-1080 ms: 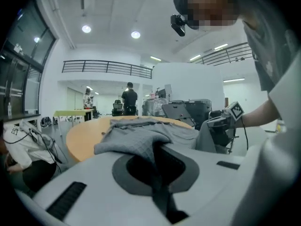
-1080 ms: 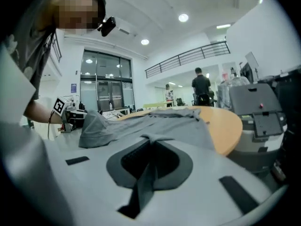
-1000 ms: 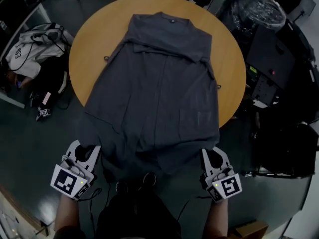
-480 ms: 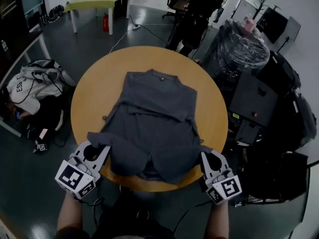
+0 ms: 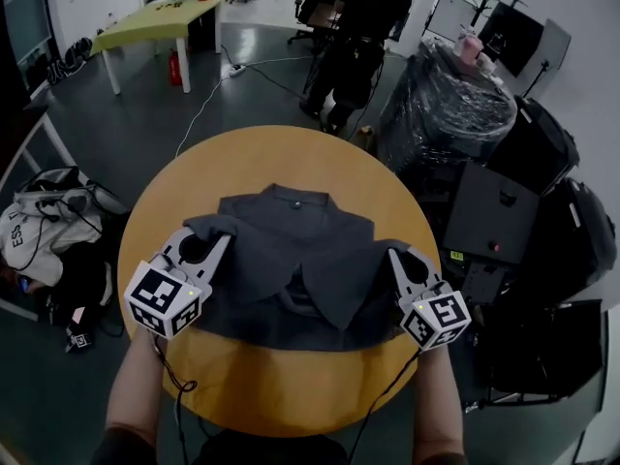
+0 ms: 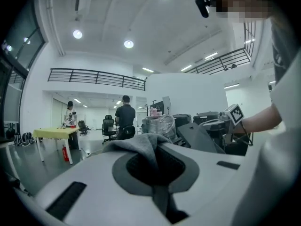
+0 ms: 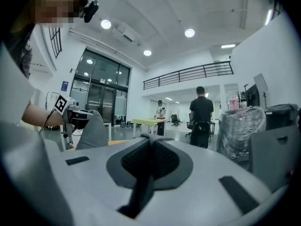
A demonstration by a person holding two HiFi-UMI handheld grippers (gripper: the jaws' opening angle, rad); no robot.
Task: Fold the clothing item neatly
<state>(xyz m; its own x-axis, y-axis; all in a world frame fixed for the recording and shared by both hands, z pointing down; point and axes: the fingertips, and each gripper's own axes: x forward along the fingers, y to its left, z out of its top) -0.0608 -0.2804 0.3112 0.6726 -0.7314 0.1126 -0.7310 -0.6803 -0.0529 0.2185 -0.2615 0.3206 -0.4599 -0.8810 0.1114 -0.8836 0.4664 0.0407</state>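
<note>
Now gripping the grey shirt [image 5: 291, 260] at two hem corners. In the left gripper [image 5: 215, 238], fingers [image 6: 94, 173] squeezed shut on a thick fold of cloth bulging out past the tips. In the right gripper [image 5: 394, 256], likewise clamped tight, with only a thin dark strip pinched in the slit, probably the hem edge. Holding both corners up over the shirt's upper half, lying flat on the round wooden table [image 5: 281, 386], collar toward the far rim.

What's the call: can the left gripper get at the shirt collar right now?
Probably not for a grasp: the left gripper is shut on a hem corner of the shirt. Nothing else seems to block the way to the collar.
</note>
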